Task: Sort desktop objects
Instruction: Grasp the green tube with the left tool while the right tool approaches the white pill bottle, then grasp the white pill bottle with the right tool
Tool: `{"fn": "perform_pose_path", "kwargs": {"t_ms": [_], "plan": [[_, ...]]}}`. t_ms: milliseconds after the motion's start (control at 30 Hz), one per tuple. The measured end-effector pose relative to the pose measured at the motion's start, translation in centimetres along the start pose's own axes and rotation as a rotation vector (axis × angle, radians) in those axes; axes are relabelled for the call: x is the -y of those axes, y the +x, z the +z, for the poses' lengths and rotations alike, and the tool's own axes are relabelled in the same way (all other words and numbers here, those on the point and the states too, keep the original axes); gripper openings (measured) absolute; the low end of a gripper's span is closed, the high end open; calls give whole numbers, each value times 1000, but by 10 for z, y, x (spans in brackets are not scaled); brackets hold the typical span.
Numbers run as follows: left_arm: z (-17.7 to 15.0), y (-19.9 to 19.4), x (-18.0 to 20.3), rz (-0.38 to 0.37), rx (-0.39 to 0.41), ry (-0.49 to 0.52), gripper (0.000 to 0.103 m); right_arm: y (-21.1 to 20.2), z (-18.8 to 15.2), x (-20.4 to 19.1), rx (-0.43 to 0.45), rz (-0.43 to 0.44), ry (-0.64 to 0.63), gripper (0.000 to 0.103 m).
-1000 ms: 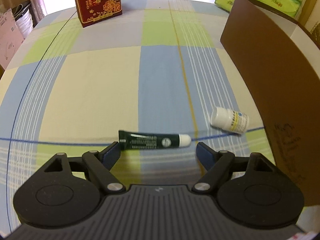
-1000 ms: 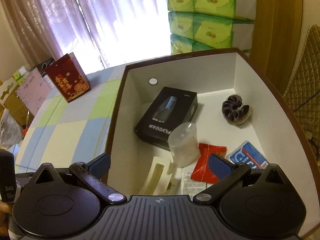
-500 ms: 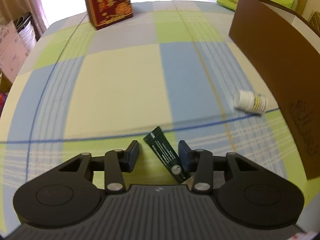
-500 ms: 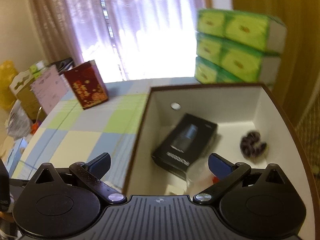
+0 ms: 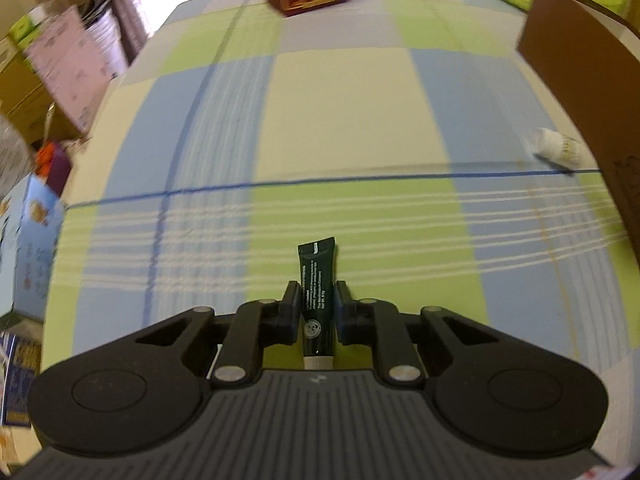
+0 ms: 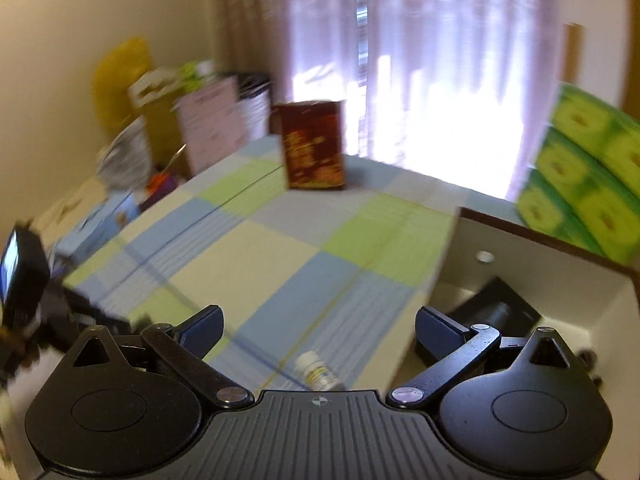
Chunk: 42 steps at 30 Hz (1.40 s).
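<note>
The left hand-held gripper point(image 5: 317, 310) is clamping the dark green plastic tube point(image 5: 317, 298) lengthwise between its jaws, presumably for boxing, while the right hand-held gripper point(image 6: 319, 330) is gaping empty above the small white pill bottle point(image 6: 319, 372).

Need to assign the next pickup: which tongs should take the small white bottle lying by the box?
Right, probably. The right tongs are open with the white bottle lying just ahead, beside the box. The left tongs are shut on the dark green tube.
</note>
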<state>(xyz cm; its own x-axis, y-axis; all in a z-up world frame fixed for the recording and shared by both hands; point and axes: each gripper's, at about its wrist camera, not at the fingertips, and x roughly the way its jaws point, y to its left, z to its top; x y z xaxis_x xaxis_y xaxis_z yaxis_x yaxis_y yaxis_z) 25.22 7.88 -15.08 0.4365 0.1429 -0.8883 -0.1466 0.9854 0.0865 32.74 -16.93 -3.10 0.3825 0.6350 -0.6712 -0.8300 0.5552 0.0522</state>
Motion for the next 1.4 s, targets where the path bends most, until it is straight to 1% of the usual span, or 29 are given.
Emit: {"fn": "perform_pose_path", "kwargs": {"t_ms": [67, 100, 133, 167, 200, 267, 333, 367, 433, 533, 633, 700, 733, 767, 800, 900, 967, 1233, 1400], "plan": [[-6, -4, -11, 18, -8, -22, 14, 11, 1, -5, -41, 37, -58, 88], [-8, -5, -16, 25, -13, -31, 14, 18, 2, -7, -68, 61, -87, 86], [-12, -8, -21, 32, -17, -41, 14, 25, 1, -9, -96, 81, -114, 82], [-15, -9, -24, 37, -22, -49, 14, 34, 2, -10, -126, 96, -147, 74], [-19, -11, -28, 40, -25, -59, 14, 41, 2, -12, -153, 105, -181, 69], [-24, -15, -33, 42, -32, -77, 14, 65, 3, -14, -251, 132, -257, 54], [-30, -19, -36, 45, -39, -92, 14, 85, 1, -13, -324, 137, -314, 50], [-32, -20, -37, 47, -40, -97, 14, 96, 0, -13, -360, 133, -342, 45], [-36, -23, -38, 50, -44, -108, 14, 113, -4, -14, -419, 134, -389, 40], [-43, -27, -40, 52, -48, -122, 14, 132, -9, -14, -506, 147, -424, 38], [-49, -30, -44, 55, -50, -138, 14, 148, -12, -14, -559, 147, -434, 37], [-51, -31, -45, 56, -51, -144, 14, 158, -16, -17, -590, 118, -442, 36], [-52, -32, -46, 57, -51, -147, 14, 164, -16, -18, -607, 111, -443, 28], [-53, -32, -46, 58, -51, -148, 14, 169, -16, -19, -627, 101, -443, 24], [-53, -32, -46, 58, -50, -149, 14, 172, -16, -19, -641, 85, -442, 24], [-54, -32, -46, 60, -50, -150, 14, 174, -17, -20, -656, 62, -433, 24], [-54, -32, -46, 59, -50, -147, 14, 173, -18, -20, -651, 49, -415, 24], [-53, -32, -45, 61, -49, -129, 14, 141, -12, -42, -554, 79, -324, 24], [-56, -32, -40, 35, -49, -99, 13, 124, -23, -55, -512, 103, -248, 24]]}}
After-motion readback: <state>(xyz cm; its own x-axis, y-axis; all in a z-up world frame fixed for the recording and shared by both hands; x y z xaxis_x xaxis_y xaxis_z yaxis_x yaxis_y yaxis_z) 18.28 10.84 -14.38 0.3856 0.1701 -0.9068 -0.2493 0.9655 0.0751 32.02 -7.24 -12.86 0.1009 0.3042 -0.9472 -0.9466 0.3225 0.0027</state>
